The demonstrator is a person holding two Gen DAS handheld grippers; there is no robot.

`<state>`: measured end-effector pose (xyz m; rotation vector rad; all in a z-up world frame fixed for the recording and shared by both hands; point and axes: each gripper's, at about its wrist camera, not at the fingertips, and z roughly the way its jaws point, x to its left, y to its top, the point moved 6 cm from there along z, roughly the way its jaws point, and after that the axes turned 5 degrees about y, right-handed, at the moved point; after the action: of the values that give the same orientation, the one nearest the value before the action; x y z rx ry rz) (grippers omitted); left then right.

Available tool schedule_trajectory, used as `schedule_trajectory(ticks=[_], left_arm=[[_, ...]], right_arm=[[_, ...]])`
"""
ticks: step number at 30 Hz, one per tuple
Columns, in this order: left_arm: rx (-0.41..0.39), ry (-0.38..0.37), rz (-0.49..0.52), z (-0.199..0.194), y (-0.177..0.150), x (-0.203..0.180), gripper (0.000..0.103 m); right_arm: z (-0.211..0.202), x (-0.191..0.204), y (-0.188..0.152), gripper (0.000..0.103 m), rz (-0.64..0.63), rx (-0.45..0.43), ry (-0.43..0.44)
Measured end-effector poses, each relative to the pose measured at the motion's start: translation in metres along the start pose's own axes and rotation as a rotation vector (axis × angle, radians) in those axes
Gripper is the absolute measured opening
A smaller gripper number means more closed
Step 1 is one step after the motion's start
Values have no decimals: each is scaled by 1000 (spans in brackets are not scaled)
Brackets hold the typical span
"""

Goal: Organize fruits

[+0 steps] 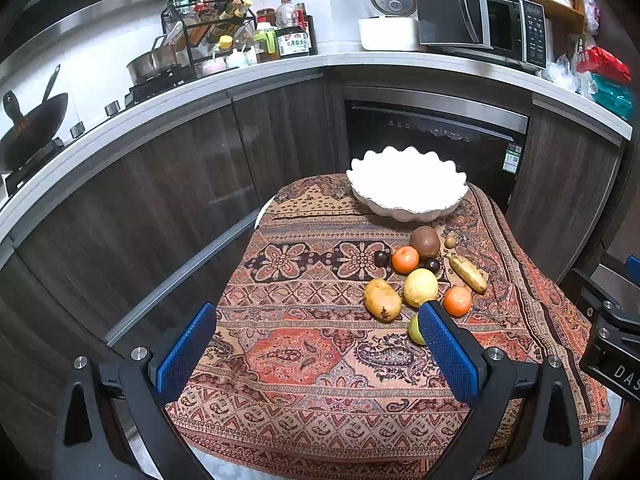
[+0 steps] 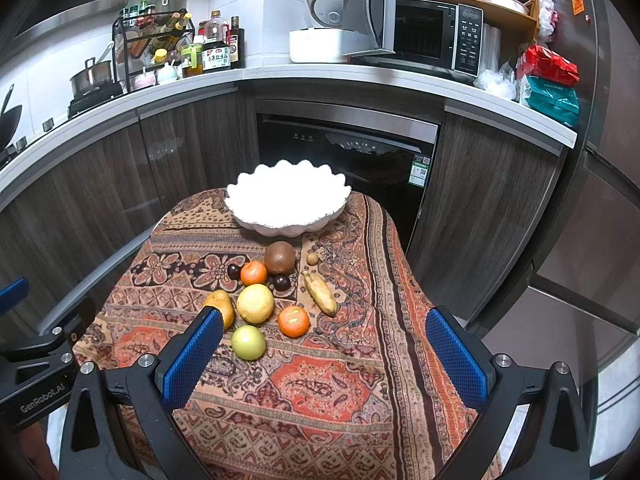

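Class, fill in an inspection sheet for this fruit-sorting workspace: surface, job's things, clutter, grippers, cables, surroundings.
Surface: small table under a patterned cloth.
Job's things: white scalloped bowl, empty; loose fruit in front of it, including two oranges, a lemon, a green fruit, a banana.
Clutter: nothing seen.
Grippers: left gripper and right gripper open, holding nothing.
Cables: nothing seen.
Surroundings: kitchen counter with microwave, rice cooker, bottles.
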<state>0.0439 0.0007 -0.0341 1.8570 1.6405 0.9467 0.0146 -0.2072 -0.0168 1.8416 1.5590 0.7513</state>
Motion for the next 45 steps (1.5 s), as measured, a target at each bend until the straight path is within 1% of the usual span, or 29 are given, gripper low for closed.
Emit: schedule_trajectory(ticks=[32,45], left_arm=[[4,0,3,-3,-2,-1,103],[28,-14,19,8,-6,-8,103]], right_arm=[[3,-2,-5,103,10,9,5],[10,-5,-7,103,17,19,-3]])
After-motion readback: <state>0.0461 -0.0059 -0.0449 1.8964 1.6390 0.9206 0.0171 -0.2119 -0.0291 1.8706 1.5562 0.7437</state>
